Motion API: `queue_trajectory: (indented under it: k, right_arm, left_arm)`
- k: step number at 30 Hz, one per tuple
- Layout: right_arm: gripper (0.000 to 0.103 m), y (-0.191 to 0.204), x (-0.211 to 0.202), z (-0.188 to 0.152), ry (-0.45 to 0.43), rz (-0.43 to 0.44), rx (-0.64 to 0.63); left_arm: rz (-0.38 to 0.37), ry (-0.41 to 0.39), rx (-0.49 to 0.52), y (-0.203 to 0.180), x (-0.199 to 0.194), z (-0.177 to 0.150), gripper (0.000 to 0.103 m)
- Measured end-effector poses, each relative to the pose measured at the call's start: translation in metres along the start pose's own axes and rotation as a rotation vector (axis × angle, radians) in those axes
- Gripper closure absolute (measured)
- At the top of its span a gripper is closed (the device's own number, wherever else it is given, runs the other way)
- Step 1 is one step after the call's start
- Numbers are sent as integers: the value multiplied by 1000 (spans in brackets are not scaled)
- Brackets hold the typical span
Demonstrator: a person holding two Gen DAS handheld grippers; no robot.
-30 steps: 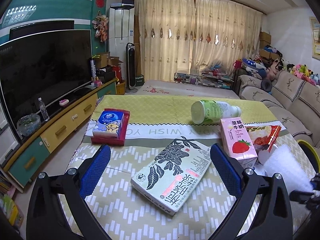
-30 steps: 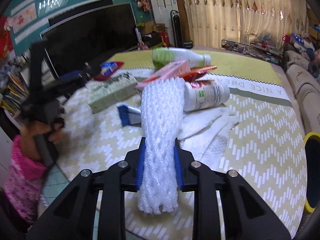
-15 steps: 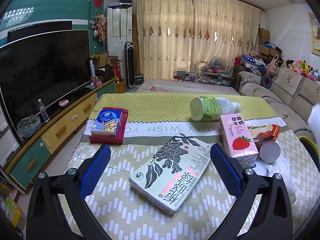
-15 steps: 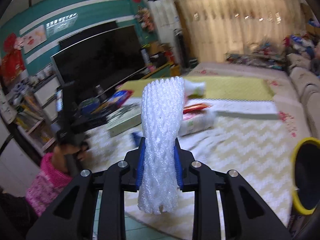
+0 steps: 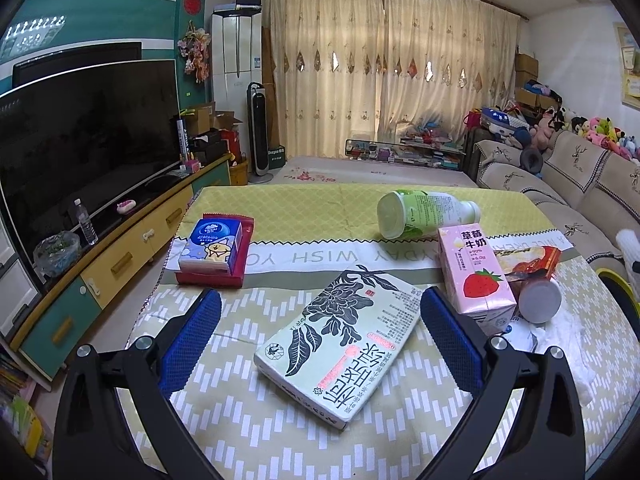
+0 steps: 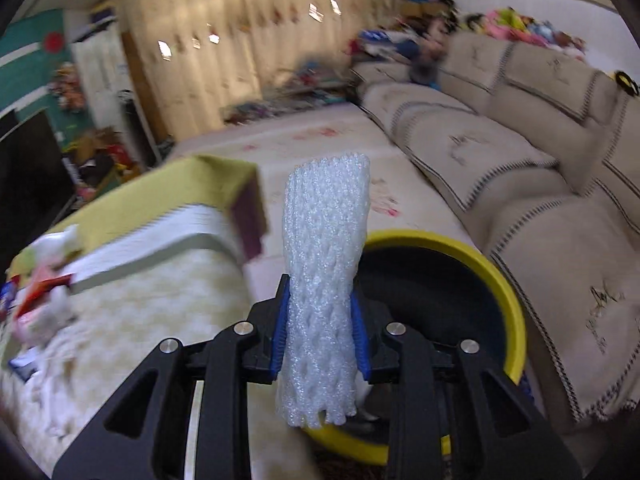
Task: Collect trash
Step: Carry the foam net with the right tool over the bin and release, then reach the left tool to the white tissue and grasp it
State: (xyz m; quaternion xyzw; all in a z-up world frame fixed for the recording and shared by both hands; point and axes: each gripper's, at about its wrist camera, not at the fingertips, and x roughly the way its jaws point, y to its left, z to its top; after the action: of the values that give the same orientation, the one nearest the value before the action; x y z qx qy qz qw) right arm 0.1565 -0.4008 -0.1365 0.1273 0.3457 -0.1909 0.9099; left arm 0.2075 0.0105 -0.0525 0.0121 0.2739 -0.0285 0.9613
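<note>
Right wrist view: right gripper [image 6: 320, 322] clamped on white foam net [image 6: 325, 280], jaws just eased slightly wider, pads pressed on net. Net held upright above yellow-rimmed bin [image 6: 506, 284], bin beside sofa [image 6: 532, 168]. Left gripper [image 5: 320, 334] jaws wide apart, nothing held, over tea box [image 5: 340, 354] on table [image 5: 280, 432]. Strawberry milk carton [image 5: 476, 276], green bottle [image 5: 420, 214] seen beyond box.

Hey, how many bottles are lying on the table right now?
2. The green-labelled bottle lies on its side at the far end of the table; the grey-capped bottle lies behind the pink strawberry milk carton. More may be hidden.
</note>
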Motion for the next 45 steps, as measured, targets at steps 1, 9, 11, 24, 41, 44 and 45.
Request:
queue_trajectory:
  k: [1,9,11,24,41,44,45]
  right_arm:
    - [76,-9,8,1,14,-28,12]
    - [42,-31,31,-5,16,-107,36]
    - [36,-33,30,-6,4,-129,38]
    - [23,15,-31,-23,-163,21,47]
    - [19,82,-39,-41,-203,1,-128]
    - [19,76,-38,-40,-194,7,-105]
    - [19,74,-37,-40,-193,9,-98]
  left_arm:
    - [1,2,2,0,1,0,5]
    - [6,13,11,-1,6,-1,5]
    - [6,13,13,-1,6,-1,5]
    - [6,12,21,-3,6,-1,5]
    - [-341,52,141,-84,-20,15,5]
    - [-396,104,199,-119,-13,19,13]
    - [-403,116,220,-129,-12,19,15]
